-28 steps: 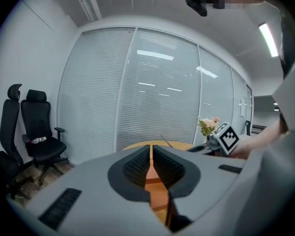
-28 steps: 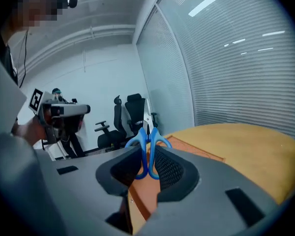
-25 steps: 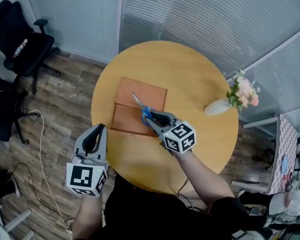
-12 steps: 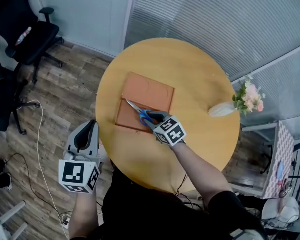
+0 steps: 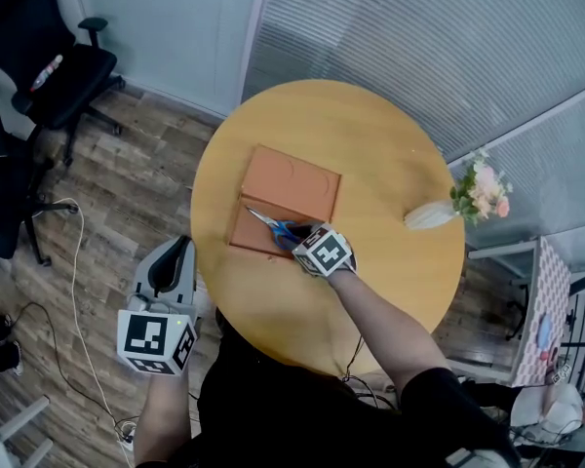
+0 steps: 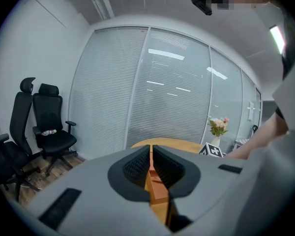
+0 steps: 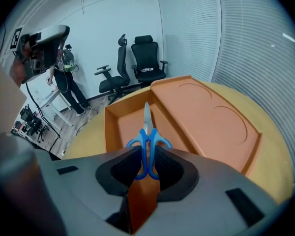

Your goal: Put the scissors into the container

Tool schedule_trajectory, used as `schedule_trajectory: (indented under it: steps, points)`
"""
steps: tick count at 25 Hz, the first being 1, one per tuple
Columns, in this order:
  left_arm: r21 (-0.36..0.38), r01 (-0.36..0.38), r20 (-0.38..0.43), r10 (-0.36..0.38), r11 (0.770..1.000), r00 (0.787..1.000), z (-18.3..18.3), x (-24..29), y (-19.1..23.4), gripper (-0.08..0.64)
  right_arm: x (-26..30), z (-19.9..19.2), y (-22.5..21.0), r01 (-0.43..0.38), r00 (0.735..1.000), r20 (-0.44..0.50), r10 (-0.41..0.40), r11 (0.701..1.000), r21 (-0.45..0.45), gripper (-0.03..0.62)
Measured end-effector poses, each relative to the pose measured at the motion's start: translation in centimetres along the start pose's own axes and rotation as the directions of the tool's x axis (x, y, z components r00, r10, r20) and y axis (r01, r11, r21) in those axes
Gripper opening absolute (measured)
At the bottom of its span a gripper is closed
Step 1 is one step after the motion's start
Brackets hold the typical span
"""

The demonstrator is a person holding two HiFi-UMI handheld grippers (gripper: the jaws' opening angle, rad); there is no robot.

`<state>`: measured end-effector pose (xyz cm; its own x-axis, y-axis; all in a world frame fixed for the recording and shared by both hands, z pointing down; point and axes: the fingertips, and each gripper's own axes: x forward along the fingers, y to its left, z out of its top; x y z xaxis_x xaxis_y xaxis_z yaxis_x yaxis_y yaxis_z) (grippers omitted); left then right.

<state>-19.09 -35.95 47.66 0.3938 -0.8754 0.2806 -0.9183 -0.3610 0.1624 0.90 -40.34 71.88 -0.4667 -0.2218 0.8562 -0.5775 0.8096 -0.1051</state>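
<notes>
Blue-handled scissors (image 7: 148, 140) (image 5: 274, 226) are held by their handles in my right gripper (image 7: 146, 167) (image 5: 299, 235), which is shut on them. Their blades point out over the open compartment of the orange container (image 7: 119, 122) (image 5: 255, 232). The container's lid (image 7: 206, 119) (image 5: 292, 180) lies open beside it on the round wooden table (image 5: 370, 164). My left gripper (image 5: 174, 269) (image 6: 151, 167) hangs off the table's left edge, jaws shut with nothing between them.
A white vase of pink flowers (image 5: 468, 191) (image 6: 217, 128) lies at the table's right edge. Black office chairs (image 5: 49, 66) (image 6: 44, 127) stand on the wooden floor to the left. A cable (image 5: 78, 291) runs across the floor.
My right gripper has carried the scissors leftward and lower, from above the lid's edge to over the container's open compartment. The left gripper has stayed about where it was.
</notes>
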Motion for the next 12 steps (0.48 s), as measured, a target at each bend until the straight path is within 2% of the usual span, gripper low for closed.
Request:
schedule_trajectory:
  steps: [9, 12]
  points:
    - [0.011, 0.051, -0.005, -0.051, 0.999, 0.999, 0.6, -0.1, 0.6, 0.028, 1.4, -1.5, 0.0, 0.033, 0.981, -0.192, -0.029, 0.999, 0.022, 0.1]
    - [0.024, 0.08, -0.008, -0.079, 0.997, 0.997, 1.0, 0.2, 0.2, 0.028, 1.8, -1.6, 0.0, 0.047, 0.977, -0.209, -0.04, 0.999, 0.026, 0.103]
